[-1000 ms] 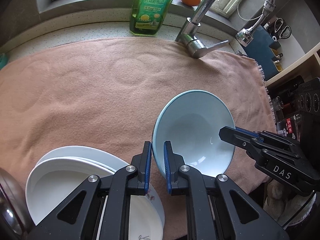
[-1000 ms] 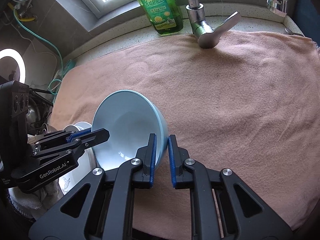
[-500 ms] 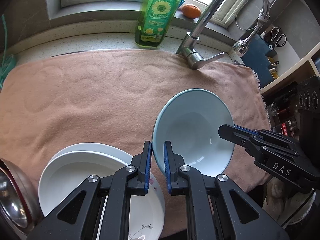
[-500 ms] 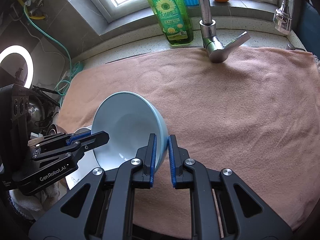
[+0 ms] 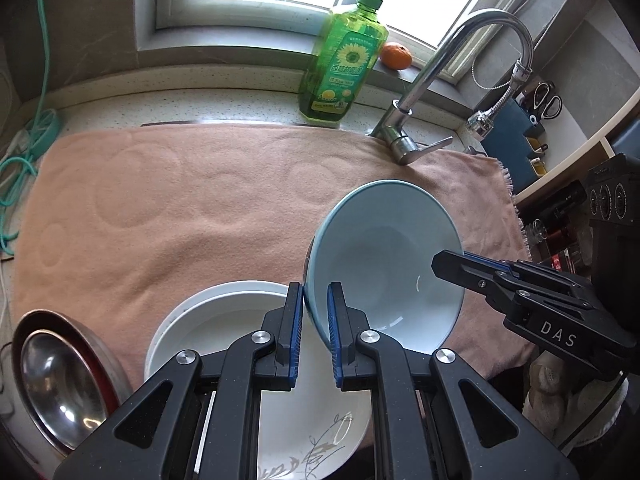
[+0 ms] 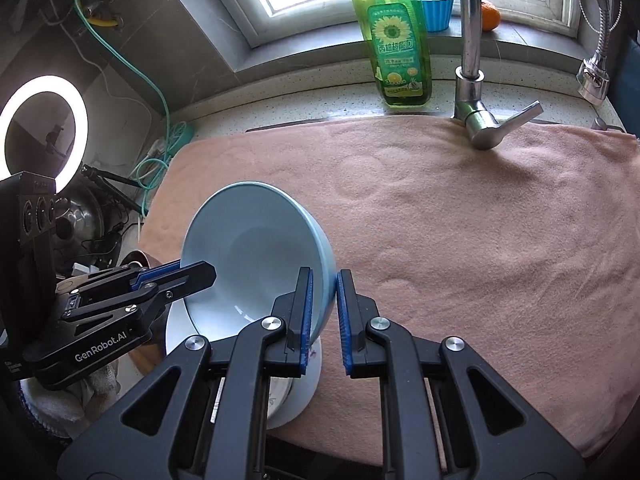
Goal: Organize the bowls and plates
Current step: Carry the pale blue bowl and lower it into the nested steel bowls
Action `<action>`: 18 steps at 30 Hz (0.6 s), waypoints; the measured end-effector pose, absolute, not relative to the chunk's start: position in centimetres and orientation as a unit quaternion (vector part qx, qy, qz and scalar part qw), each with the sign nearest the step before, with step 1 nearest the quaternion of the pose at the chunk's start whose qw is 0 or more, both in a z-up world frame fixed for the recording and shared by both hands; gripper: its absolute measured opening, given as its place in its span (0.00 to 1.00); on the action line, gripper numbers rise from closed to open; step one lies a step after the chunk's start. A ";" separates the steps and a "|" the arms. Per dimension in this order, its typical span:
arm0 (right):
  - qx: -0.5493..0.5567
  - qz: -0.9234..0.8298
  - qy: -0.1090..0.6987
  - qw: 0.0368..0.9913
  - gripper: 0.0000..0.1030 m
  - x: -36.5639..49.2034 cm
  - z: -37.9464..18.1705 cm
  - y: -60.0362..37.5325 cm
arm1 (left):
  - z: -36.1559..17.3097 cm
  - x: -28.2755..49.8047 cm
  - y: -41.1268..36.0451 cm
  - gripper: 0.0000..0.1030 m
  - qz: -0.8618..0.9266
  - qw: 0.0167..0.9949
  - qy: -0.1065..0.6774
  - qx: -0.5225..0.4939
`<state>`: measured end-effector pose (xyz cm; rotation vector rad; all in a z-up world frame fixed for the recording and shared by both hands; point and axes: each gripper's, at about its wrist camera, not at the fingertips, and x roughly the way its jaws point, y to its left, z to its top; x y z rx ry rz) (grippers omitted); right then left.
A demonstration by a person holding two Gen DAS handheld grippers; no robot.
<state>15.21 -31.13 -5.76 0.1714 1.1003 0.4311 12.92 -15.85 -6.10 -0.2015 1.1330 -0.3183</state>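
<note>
Both grippers are clamping the pale blue bowl [image 5: 384, 256] by opposite rim edges, left gripper [image 5: 314, 316] near-left, right gripper [image 6: 322, 308] right, tilting it above the white plates [image 5: 224, 320]; open pink towel [image 5: 180, 208] is lying beyond.

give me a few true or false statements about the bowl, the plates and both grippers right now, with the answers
1. Both grippers clamp the light blue bowl at opposite rims: the left gripper and the right gripper. True.
2. The bowl sits flat on the towel. False: it is held tilted.
3. A stack of white plates lies left of the bowl in the left wrist view. True.
4. The dish soap bottle lies on its side. False: it stands upright by the window.
5. The faucet is running. False: no water shows.
</note>
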 end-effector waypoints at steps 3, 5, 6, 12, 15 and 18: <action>0.075 0.213 0.513 0.828 0.12 14.9 -5.0 -28.9 | -5.5 12.3 -13.9 0.10 -0.146 0.830 0.529 -0.096; 0.073 0.222 0.511 0.827 0.12 14.6 -4.6 -27.4 | -5.1 11.8 -12.4 0.10 -0.142 0.832 0.527 -0.099; 0.071 0.227 0.511 0.826 0.12 14.5 -4.4 -26.5 | -5.0 11.6 -11.6 0.10 -0.139 0.833 0.526 -0.101; 0.052 0.253 0.513 0.818 0.12 13.6 -4.2 -21.5 | -4.5 10.1 -7.1 0.10 -0.116 0.837 0.522 -0.111; 0.047 0.265 0.518 0.812 0.12 13.2 -4.3 -19.4 | -4.4 9.5 -5.0 0.10 -0.106 0.838 0.522 -0.117; 0.042 0.277 0.524 0.805 0.12 13.0 -4.5 -17.4 | -4.3 9.0 -3.1 0.10 -0.096 0.839 0.521 -0.123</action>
